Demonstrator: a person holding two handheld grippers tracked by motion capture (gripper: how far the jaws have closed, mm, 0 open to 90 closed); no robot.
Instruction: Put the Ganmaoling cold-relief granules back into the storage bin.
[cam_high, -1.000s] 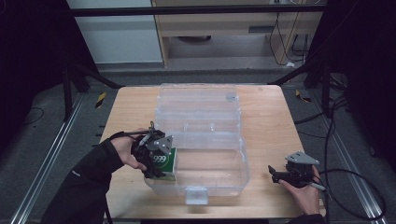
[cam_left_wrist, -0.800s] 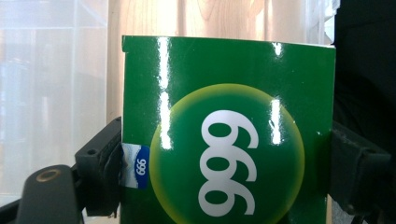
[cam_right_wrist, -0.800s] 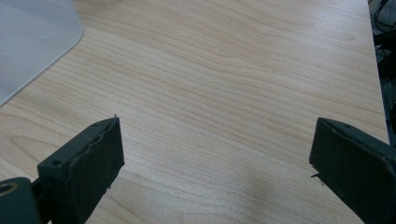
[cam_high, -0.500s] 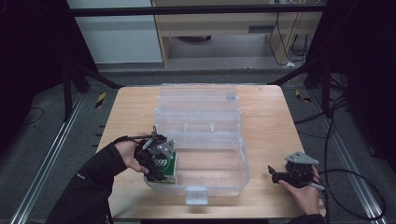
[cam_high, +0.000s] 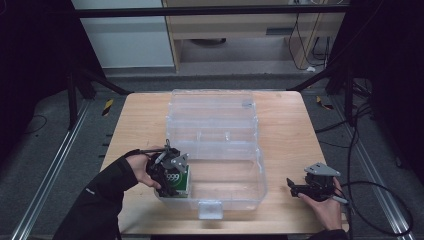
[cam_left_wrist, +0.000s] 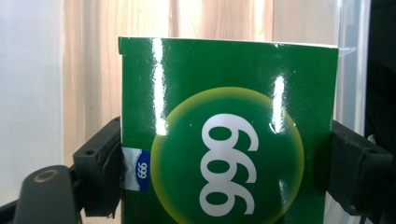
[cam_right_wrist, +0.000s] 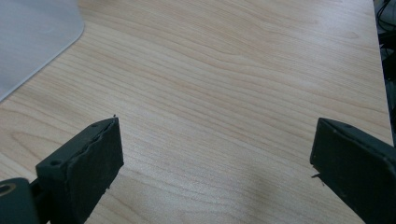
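Green box (cam_left_wrist: 229, 135) marked 999 sits in the near-left corner of the clear plastic bin (cam_high: 250, 187), gripped on both sides by the left tool (cam_high: 172, 181), pads tight against the carton. Bin lid is open, lying back across the wooden surface (cam_high: 290, 130). Right tool (cam_high: 300, 189) rests on the surface right of the bin, jaws wide apart, holding nothing

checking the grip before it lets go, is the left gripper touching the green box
Touching. In the left gripper view the green box sits between the left gripper jaws, both pads pressed flat against its side edges with no gap showing.
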